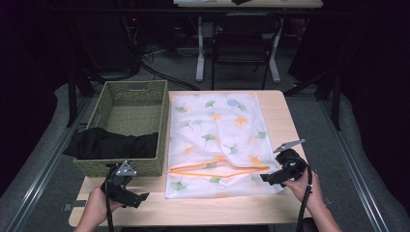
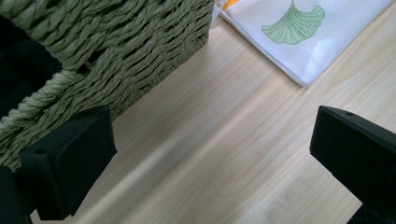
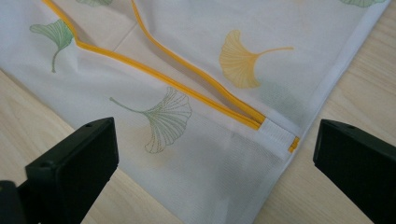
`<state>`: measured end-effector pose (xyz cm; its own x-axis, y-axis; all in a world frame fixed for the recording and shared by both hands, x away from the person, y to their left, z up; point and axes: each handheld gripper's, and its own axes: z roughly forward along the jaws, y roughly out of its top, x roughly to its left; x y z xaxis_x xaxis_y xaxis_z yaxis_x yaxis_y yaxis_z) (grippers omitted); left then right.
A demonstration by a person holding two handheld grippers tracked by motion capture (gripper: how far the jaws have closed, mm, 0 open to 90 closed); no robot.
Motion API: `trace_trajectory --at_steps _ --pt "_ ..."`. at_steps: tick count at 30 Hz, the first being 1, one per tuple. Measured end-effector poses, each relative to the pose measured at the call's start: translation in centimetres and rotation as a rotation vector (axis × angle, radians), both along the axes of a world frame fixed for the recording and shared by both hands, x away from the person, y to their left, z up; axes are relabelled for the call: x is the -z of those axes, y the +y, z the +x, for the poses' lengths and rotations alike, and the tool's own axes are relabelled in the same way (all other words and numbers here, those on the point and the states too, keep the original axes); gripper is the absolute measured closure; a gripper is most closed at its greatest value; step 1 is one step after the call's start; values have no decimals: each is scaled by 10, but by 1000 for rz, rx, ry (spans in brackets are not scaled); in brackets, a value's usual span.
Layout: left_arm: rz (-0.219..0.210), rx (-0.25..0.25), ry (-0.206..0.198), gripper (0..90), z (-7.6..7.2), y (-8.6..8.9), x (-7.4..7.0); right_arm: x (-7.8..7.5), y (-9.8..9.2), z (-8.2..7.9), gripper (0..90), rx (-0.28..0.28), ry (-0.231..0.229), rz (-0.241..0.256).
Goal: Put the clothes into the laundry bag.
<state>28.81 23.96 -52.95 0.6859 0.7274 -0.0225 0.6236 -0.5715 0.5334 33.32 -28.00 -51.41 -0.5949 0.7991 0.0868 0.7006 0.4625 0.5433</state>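
The right gripper (image 3: 215, 154), jaws spread wide, hovers just above the near right corner of the white mesh laundry bag printed with green and orange ginkgo leaves (image 3: 187, 70), which lies flat on the pale wooden table (image 2: 224, 154). Between its jaws runs the bag's orange-edged zipper opening (image 3: 205, 86), slightly parted. The left gripper (image 1: 126, 191), also wide open and holding nothing, sits just in front of the olive woven rectangular basket (image 1: 130, 104), left of the bag. A black cloth (image 1: 109, 144) lies in the basket's near end, draping over its left rim.
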Motion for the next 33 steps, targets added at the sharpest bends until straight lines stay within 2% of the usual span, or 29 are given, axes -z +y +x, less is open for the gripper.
trace_trajectory --at_steps 7,11,18,23,25,30,33 --pt "0 7 7 2 1 1 0 0 1 -1 0 -14 -4 -2" --pt "-5 -16 10 2 2 4 2 -3 3 -1 0 -20 -26 14" --pt "2 -25 -3 2 -3 5 -1 -2 15 2 0 -80 -32 5" --pt "2 -9 12 2 -1 0 2 -1 22 0 7 -115 -30 -2" --pt "12 8 13 2 -3 -1 3 -3 27 0 7 -119 -32 -2" --pt "-1 10 1 2 -4 -1 1 -6 39 1 13 -124 -45 -20" --pt "-5 14 7 2 -2 -1 2 -7 42 3 11 -129 -54 -12"
